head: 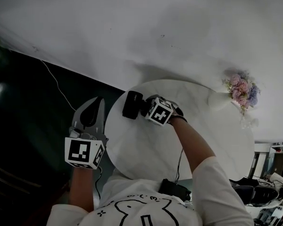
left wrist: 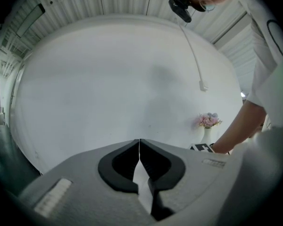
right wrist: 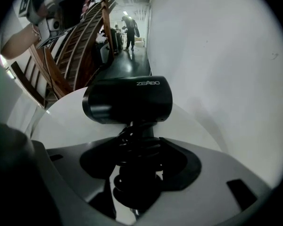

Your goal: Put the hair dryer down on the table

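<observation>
A black hair dryer (head: 132, 105) (right wrist: 127, 99) is over the left part of the round white table (head: 212, 145). My right gripper (head: 144, 106) (right wrist: 134, 159) is shut on its handle, which has the cord wound round it. The barrel lies crosswise beyond the jaws. I cannot tell whether the dryer touches the tabletop. My left gripper (head: 88, 114) (left wrist: 139, 145) hangs off the table's left edge over the dark floor. It is shut with nothing between its fingers.
A white vase of pink flowers (head: 239, 91) (left wrist: 208, 121) stands at the table's far right. A black box with a cable (head: 174, 189) sits near the table's near edge by the person's body. A white wall runs behind the table. Wooden stair rails (right wrist: 80, 36) show at the left.
</observation>
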The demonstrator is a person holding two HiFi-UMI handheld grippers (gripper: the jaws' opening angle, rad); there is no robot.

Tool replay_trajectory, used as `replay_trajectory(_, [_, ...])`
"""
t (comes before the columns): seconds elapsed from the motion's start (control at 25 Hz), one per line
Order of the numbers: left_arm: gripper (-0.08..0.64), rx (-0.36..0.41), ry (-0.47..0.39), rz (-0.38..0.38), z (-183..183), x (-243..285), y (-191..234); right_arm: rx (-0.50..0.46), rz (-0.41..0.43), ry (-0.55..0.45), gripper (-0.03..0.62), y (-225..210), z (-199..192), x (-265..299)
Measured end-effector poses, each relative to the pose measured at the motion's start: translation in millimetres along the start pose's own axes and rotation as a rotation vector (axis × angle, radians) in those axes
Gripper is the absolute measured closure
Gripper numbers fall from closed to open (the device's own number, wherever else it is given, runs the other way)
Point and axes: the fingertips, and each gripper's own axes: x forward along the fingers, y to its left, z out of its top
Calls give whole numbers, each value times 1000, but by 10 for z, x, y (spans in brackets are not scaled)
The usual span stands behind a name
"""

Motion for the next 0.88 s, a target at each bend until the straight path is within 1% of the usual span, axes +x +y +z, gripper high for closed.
replay_trajectory(0.08, [539, -3, 3, -5, -23, 20, 0, 4, 14, 5, 347, 0, -6, 8])
replay_trajectory(0.24, [538, -9, 1, -14, -16, 11, 8, -52, 15, -3, 345, 39, 25, -8])
replay_trajectory(0.32, [538, -8, 1, -16, -17, 2, 20, -60, 9, -4, 345, 47, 27, -12])
replay_trajectory(0.48, [538, -11, 6, -16, -42, -9, 46, -25, -15, 2, 342, 19, 23, -23])
replay_trajectory(0.68, [538, -15, 11, -28, -67, -37, 40, -21, -63, 12, 337, 5, 16, -64])
replay_trajectory(0.88, [539, -19, 2, -38, -45, -43, -12, 43, -84, -22, 337, -2, 14, -208])
